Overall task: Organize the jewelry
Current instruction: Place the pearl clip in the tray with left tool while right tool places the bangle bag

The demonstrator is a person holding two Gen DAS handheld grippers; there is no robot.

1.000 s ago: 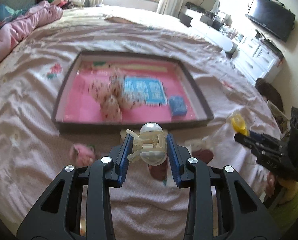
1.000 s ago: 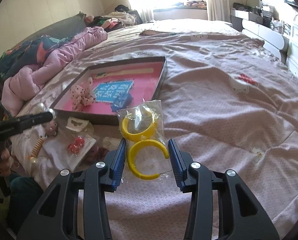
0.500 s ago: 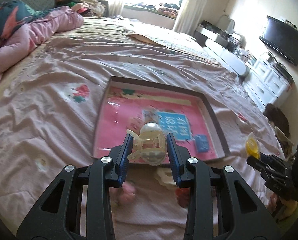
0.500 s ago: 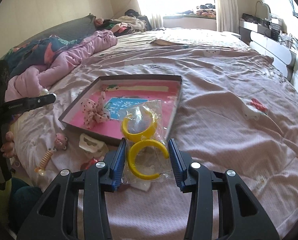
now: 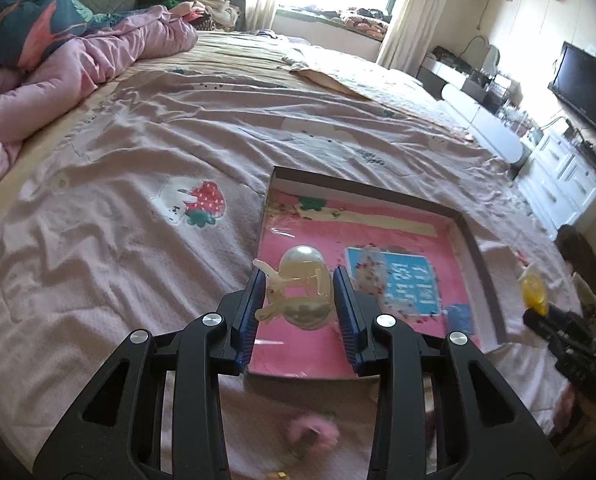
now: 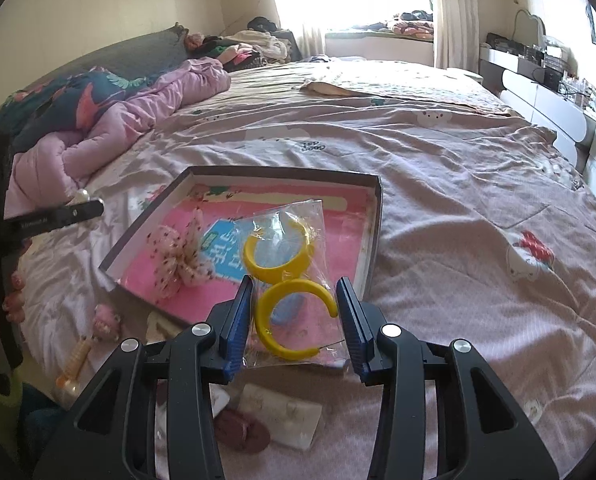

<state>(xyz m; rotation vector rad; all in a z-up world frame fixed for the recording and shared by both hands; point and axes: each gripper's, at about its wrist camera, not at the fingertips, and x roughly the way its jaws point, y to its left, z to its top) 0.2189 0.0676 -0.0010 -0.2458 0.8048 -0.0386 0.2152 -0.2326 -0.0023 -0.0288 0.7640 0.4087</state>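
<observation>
My left gripper (image 5: 299, 294) is shut on a cream pearl hair claw (image 5: 298, 294), held in the air over the near left part of a shallow pink-lined box (image 5: 362, 191). In the right wrist view my right gripper (image 6: 296, 312) is shut on a clear packet of yellow hoop earrings (image 6: 286, 280), hanging above the box's (image 6: 372, 236) near right corner. Inside the box lie a dotted fabric bow (image 6: 178, 260) and a blue card (image 5: 408, 282). The right gripper (image 5: 538, 314) with the yellow packet shows at the right edge of the left wrist view.
Loose pieces lie on the pink bedspread in front of the box: a pink fluffy clip (image 6: 107, 320), a spiral hair tie (image 6: 74, 364), a dark red scrunchie (image 6: 242, 430) and a white earring card (image 6: 282, 412). A rolled pink duvet (image 6: 110, 132) lies far left. Cabinets (image 5: 558, 168) stand right.
Both grippers have moved forward over the bed towards the box, each keeping its hold. The box now sits closer under the left gripper, and the loose pieces have slid towards the bottom of both views.
</observation>
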